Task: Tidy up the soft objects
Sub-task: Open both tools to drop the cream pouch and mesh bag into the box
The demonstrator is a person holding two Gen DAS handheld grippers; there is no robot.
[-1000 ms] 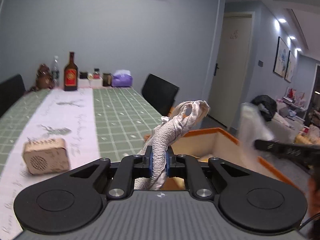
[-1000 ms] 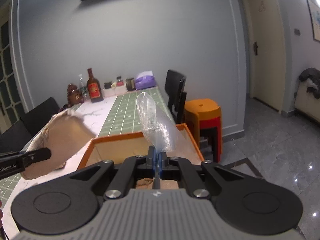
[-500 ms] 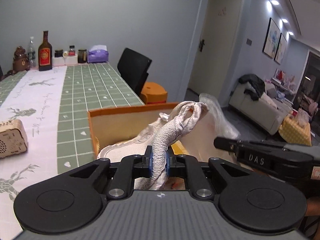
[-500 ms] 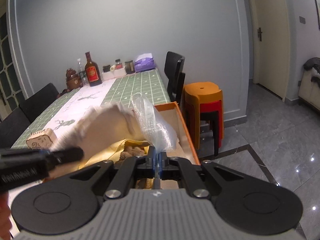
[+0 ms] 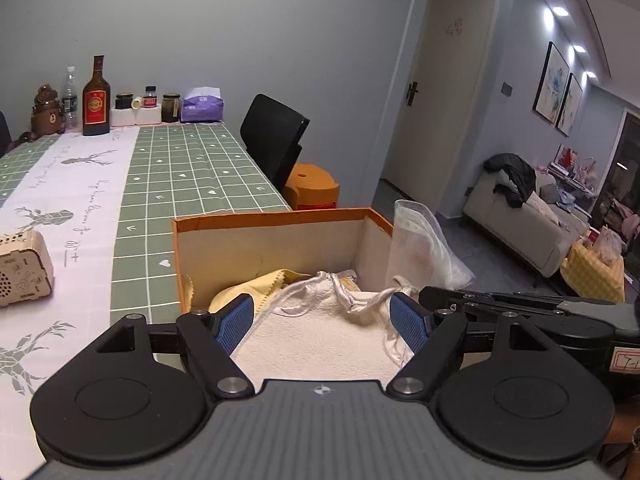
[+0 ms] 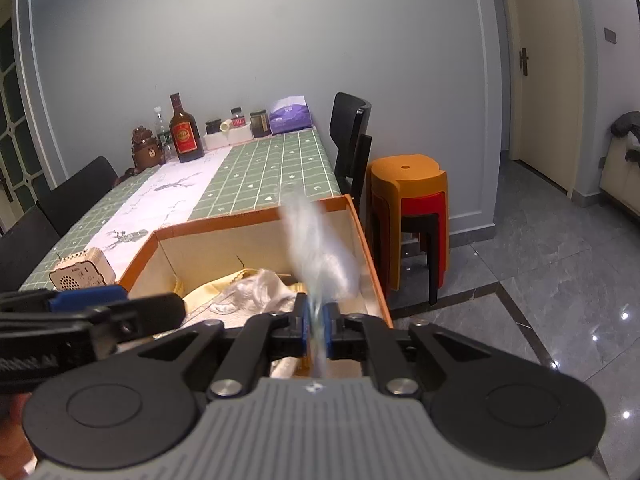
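An orange-rimmed cardboard box (image 5: 272,240) stands on the table's near right corner. Inside lie a yellow cloth (image 5: 256,284) and a white towelling cloth (image 5: 320,336) with satin straps. My left gripper (image 5: 322,314) hangs over the box with its jaws opening wide; the white cloth rests loose below and between them, untouched by the pads. My right gripper (image 6: 317,320) is over the box's right side. Its jaws are just opening, and a clear plastic bag (image 6: 320,252) still stands pinched between the pads. The bag (image 5: 420,248) shows beside the box's right wall in the left wrist view.
A small wooden speaker box (image 5: 24,268) sits on the green checked tablecloth (image 5: 180,184) left of the box. Bottles (image 5: 96,100), jars and a purple tissue pack (image 5: 202,108) line the far end. A black chair (image 5: 276,140) and stacked orange stools (image 6: 408,200) stand to the right.
My left gripper swung right over the box, then let go of the white cloth, which dropped into it. My right gripper sank toward the box, its pads parting slightly on the bag.
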